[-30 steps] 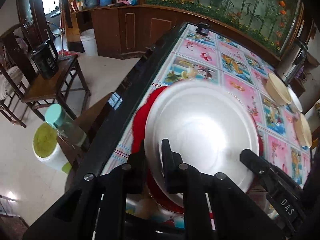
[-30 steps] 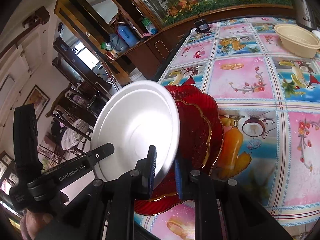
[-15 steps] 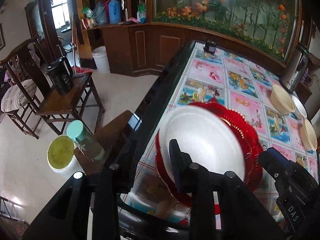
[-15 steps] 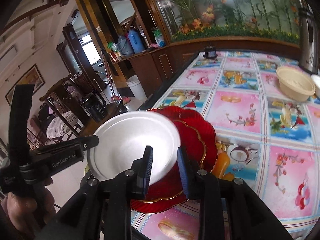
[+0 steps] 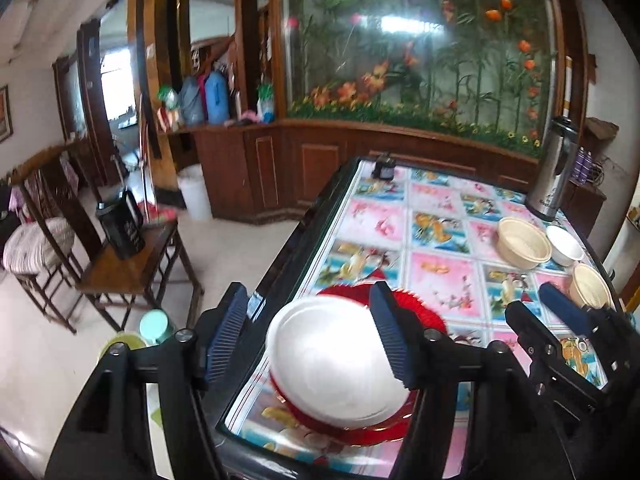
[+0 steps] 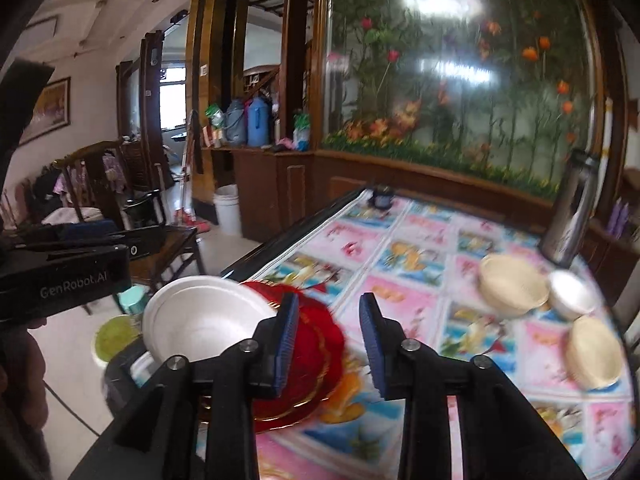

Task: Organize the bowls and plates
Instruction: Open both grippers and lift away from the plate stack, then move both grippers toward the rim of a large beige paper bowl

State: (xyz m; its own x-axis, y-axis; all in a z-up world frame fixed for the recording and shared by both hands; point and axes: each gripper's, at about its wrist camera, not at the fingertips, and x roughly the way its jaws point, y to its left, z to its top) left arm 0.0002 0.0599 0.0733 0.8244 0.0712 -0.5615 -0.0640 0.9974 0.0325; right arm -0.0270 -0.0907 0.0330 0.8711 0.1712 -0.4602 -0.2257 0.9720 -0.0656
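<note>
Plate (image 5: 328, 356) just released onto red plates (image 5: 424, 312); your left gripper (image 5: 308, 338) and right gripper (image 6: 328, 338) opening, empty, lifted clear. Bowls (image 5: 522, 244) next.

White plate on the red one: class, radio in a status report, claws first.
Both claws, left claw and right claw, opening, nothing gripped. White plate sits on red plate at table edge. Three bowls far right, nothing blocking.
</note>
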